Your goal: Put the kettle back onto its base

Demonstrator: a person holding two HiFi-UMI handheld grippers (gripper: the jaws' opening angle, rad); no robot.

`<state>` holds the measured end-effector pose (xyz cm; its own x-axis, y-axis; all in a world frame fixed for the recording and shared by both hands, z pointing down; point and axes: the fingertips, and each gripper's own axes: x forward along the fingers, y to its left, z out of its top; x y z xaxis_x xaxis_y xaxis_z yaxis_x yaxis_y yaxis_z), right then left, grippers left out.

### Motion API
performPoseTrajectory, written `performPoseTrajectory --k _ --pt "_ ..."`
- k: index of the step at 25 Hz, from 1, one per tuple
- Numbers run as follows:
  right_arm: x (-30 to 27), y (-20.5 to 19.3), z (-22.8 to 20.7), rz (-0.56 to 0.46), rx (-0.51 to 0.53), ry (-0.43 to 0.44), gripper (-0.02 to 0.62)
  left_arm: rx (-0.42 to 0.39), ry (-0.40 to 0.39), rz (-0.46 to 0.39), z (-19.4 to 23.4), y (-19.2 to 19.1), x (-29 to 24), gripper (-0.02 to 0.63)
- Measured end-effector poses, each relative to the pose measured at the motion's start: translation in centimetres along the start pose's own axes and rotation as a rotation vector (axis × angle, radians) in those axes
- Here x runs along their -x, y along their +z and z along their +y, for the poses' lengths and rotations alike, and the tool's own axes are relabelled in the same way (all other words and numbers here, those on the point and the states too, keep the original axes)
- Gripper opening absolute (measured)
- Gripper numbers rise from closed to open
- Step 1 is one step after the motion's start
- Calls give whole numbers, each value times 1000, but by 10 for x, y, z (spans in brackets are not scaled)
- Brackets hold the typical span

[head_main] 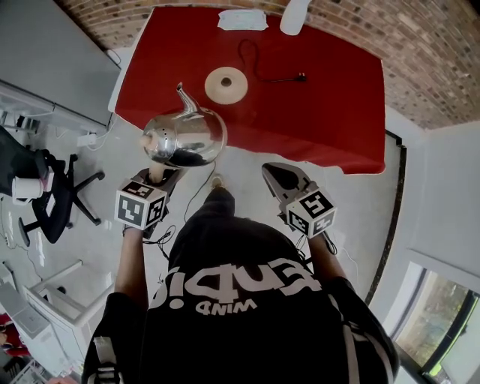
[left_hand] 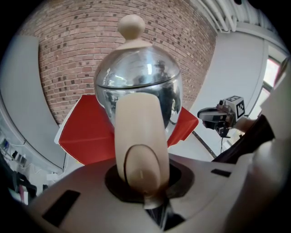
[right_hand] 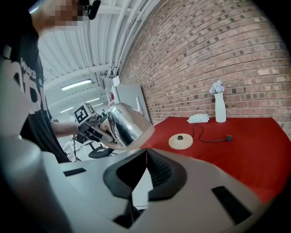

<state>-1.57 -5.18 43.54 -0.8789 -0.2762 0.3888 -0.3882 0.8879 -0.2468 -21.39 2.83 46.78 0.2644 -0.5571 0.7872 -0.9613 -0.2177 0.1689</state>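
A shiny steel kettle [head_main: 186,137] with a cream knob and handle hangs in the air over the floor, just short of the near edge of the red table [head_main: 322,112]. My left gripper [head_main: 161,174] is shut on the kettle's cream handle [left_hand: 136,136], which fills the left gripper view below the kettle body [left_hand: 138,77]. The round cream base [head_main: 226,84] lies on the table beyond the spout, with its cord running right. My right gripper [head_main: 281,176] is level with the left one, shut and holding nothing. In the right gripper view the kettle [right_hand: 127,125] is left of the base [right_hand: 180,141].
A white vase [right_hand: 220,107] and a white cloth [head_main: 241,20] stand at the table's far edge by the brick wall. The base's plug [head_main: 300,76] lies loose on the table. An office chair [head_main: 60,202] and a desk are at the left.
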Motion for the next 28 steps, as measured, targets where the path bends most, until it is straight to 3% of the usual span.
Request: performPoseTrajectory --k 17,28 --pt "-40 50 -45 -65 -33 -163 23 -130 -84 42 68 64 -24 55" --pt "-18 66 -103 -73 -42 -216 23 -123 -71 33 68 96 -46 54"
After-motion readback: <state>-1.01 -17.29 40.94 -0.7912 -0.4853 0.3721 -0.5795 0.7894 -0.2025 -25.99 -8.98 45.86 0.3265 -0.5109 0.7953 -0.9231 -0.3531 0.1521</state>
